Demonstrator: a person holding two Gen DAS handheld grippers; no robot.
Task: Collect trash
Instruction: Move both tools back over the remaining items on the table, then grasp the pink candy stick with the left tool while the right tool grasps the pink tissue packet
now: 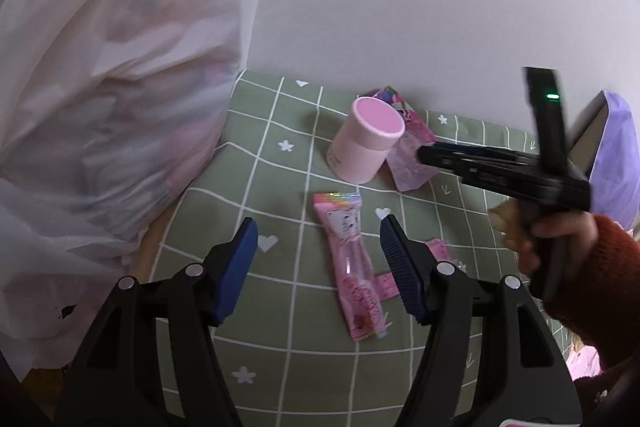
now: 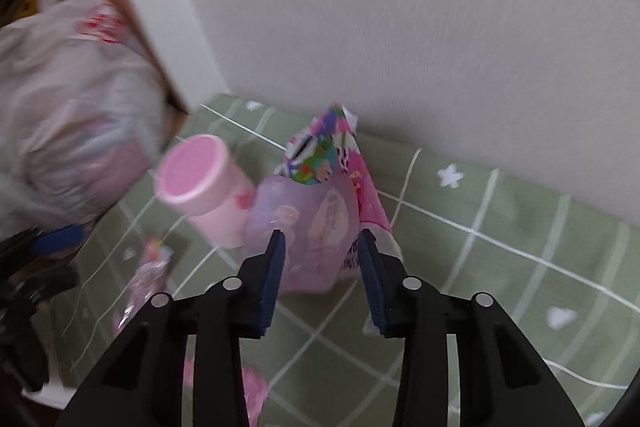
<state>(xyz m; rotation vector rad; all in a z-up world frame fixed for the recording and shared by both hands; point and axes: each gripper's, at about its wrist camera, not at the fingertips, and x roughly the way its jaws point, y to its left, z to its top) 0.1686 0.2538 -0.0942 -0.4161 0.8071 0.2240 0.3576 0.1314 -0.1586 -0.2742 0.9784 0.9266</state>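
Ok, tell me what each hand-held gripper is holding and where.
Neither holds anything. The left hand-held gripper stands open over the pink wrapper. The right hand-held gripper straddles the purple pouch without clamping it.

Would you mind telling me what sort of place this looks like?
Probably a home, at a table against a white wall: a green checked tablecloth strewn with pink wrappers, and a filled plastic bag beside it.

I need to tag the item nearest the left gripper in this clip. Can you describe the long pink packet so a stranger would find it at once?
Start from the green checked cloth below the white wall. The long pink packet lies flat on it, nearer the camera than the upright pink tube. Unlike the tube and the purple pouch behind it, it is a slim strip with a cat face printed near its top.
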